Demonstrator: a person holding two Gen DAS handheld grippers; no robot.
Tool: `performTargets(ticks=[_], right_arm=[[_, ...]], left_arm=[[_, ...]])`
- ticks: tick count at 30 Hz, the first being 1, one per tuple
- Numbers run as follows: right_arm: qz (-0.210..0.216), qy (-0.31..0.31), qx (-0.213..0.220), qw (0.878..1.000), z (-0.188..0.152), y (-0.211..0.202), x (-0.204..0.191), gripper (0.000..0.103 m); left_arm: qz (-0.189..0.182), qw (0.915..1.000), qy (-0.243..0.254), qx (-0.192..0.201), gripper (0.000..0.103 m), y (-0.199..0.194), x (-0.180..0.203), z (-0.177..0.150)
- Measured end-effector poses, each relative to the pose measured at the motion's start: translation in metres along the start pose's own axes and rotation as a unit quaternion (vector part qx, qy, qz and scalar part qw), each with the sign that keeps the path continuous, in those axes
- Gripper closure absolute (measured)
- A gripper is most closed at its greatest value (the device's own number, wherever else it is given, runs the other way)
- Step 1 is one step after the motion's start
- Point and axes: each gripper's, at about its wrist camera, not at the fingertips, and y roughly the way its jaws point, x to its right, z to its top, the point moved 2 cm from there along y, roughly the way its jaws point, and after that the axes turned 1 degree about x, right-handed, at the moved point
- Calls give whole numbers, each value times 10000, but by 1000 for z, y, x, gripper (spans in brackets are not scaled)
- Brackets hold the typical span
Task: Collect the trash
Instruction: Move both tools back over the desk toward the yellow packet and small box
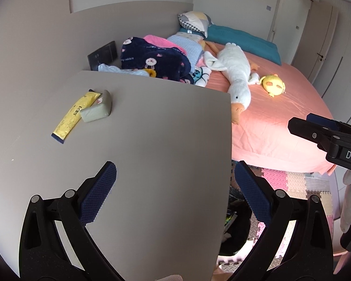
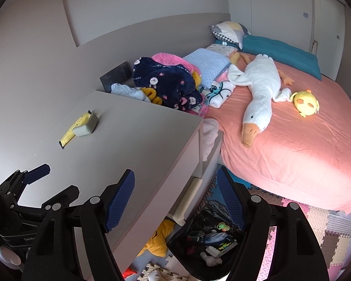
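Left gripper (image 1: 175,180): hovering over the near part of the nightstand top (image 1: 152,128), its blue-padded fingers (image 1: 100,194) standing wide apart and holding nothing.
Right gripper (image 2: 175,194): hanging at the nightstand's front corner, fingers spread wide and empty; the left pad is lying over the top, the right pad over the bin.
Yellow wrapper (image 1: 76,114): lying flat on the far left part of the nightstand top, well ahead of and to the left of the left gripper's fingers, outside the gap between them.
Grey-green packet (image 1: 97,111): resting partly on the yellow wrapper's far end, touching it, also well apart from both grippers.
Trash bin (image 2: 210,238): a black-lined bin standing on the floor beside the nightstand, below the right gripper, already containing assorted scraps.
Background: a pink-sheeted bed (image 1: 280,126) carrying a white goose plush (image 1: 236,70), a yellow chick plush (image 1: 275,85) and folded blankets (image 1: 152,58).
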Motion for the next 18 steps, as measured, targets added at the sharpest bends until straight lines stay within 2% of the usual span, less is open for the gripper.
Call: performTargets(ticks=[18], right_arm=[[481,-555,-187,9971,27,58,-88,29]], left_arm=[[542,9972,-500,-78,5,11,-90,-3]])
